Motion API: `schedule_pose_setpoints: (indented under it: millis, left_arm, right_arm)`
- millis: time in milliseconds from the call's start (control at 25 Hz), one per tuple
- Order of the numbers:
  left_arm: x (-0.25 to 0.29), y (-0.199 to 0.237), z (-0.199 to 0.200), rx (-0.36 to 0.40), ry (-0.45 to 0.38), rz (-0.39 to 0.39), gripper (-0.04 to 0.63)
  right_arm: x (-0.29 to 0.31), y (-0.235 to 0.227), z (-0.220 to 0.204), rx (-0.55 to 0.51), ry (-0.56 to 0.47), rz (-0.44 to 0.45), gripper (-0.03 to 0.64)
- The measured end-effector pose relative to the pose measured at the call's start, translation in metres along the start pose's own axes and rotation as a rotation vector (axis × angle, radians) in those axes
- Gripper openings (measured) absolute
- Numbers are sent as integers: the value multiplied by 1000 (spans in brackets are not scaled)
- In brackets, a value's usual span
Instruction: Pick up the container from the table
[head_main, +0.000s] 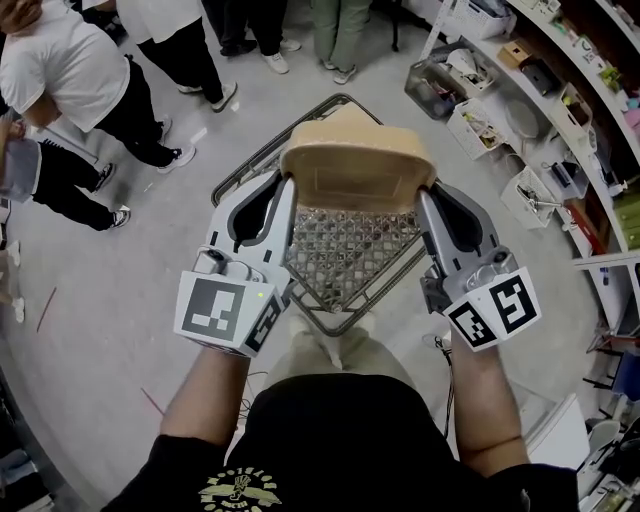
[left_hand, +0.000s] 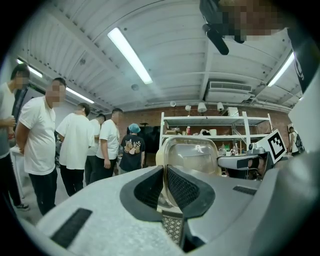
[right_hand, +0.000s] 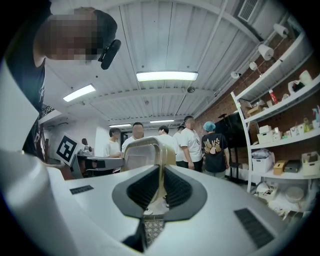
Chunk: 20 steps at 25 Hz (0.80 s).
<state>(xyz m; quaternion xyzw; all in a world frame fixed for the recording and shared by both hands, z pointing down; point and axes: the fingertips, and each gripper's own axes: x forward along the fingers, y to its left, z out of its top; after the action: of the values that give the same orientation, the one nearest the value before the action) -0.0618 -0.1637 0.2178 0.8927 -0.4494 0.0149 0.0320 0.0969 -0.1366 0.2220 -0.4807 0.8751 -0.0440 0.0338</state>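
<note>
Over the wire table (head_main: 350, 258), left claw (head_main: 283, 196) and right claw (head_main: 426, 200) grip the container (head_main: 355, 165) (tan-lidded).

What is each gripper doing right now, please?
Left gripper: shut on the container, at its edge.
Right gripper: shut on the container, at its other edge.

Grey floor (head_main: 120, 300), brick wall (right_hand: 223, 107), cluttered white shelving (left_hand: 215, 120).

The container (head_main: 356, 165) sat above the table's (head_main: 340, 262) far half, its side rims between the jaws of the left gripper (head_main: 284, 190) and the right gripper (head_main: 424, 197).
</note>
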Motion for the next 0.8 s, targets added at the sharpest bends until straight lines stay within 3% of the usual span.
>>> schedule_pose_setpoints:
  millis: [800]
  left_arm:
    - [-8, 2, 21, 12, -35, 8, 28]
  right_arm:
    - [0, 10, 23, -38, -31, 0, 31]
